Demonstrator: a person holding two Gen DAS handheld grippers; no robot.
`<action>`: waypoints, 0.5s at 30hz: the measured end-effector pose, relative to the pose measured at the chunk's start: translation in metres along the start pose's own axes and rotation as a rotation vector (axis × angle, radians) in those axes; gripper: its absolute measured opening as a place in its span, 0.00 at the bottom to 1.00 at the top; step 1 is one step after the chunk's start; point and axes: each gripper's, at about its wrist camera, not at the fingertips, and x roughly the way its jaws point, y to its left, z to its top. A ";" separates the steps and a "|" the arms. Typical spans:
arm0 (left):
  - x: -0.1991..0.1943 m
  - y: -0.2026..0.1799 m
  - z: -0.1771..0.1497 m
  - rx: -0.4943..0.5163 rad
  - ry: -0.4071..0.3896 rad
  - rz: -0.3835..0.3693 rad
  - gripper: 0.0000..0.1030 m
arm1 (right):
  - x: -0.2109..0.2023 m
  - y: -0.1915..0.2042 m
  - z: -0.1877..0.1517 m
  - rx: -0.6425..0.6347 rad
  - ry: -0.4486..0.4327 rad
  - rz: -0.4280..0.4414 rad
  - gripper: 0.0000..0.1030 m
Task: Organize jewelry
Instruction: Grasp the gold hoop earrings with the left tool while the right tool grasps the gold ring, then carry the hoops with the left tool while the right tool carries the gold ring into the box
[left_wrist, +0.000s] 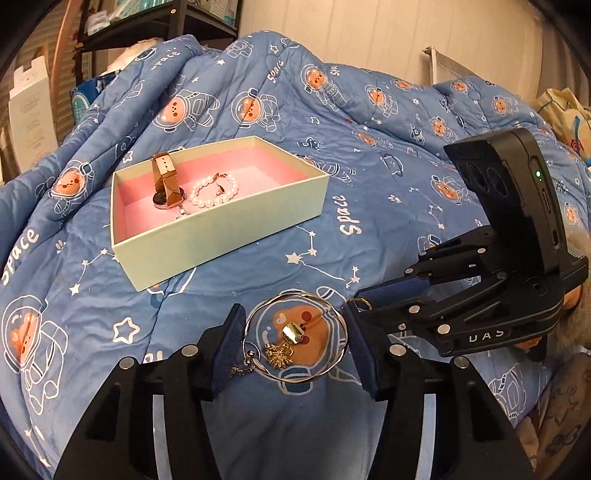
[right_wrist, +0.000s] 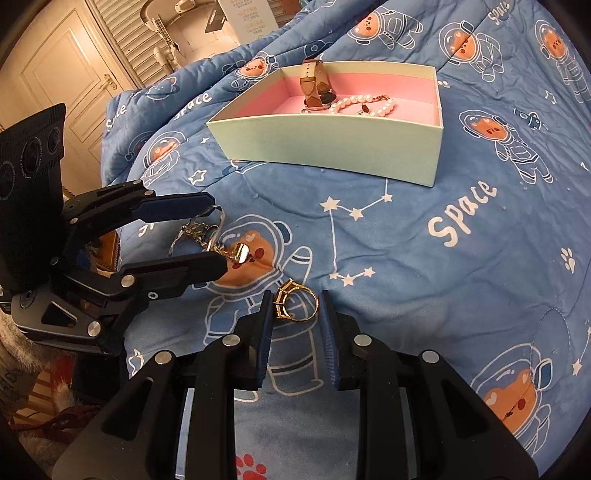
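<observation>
Left wrist view: the left gripper (left_wrist: 295, 341) stands spread wide on the blue quilt (left_wrist: 388, 206), its pads flanking a thin bangle (left_wrist: 334, 363) that lies between them with a small gold charm (left_wrist: 292, 333) and a chain (left_wrist: 279, 355) inside its loop. To its right, the right gripper (right_wrist: 295, 308) is spread narrowly around a gold ring (right_wrist: 295, 304) lying between its pads; contact cannot be told. Ahead of both grippers, well apart, sits a pale green box (left_wrist: 221, 236) with pink lining, holding a watch (left_wrist: 166, 184) with a tan strap and a pearl bracelet (left_wrist: 214, 190) side by side
</observation>
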 end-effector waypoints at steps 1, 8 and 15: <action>-0.003 0.001 0.001 -0.013 -0.009 0.002 0.52 | -0.001 0.000 0.000 -0.002 -0.002 0.001 0.24; -0.021 0.002 0.012 -0.038 -0.056 0.019 0.52 | -0.015 0.001 0.010 0.013 -0.020 0.054 0.24; -0.018 0.011 0.035 -0.044 -0.056 0.063 0.52 | -0.031 0.006 0.036 -0.019 -0.051 0.089 0.24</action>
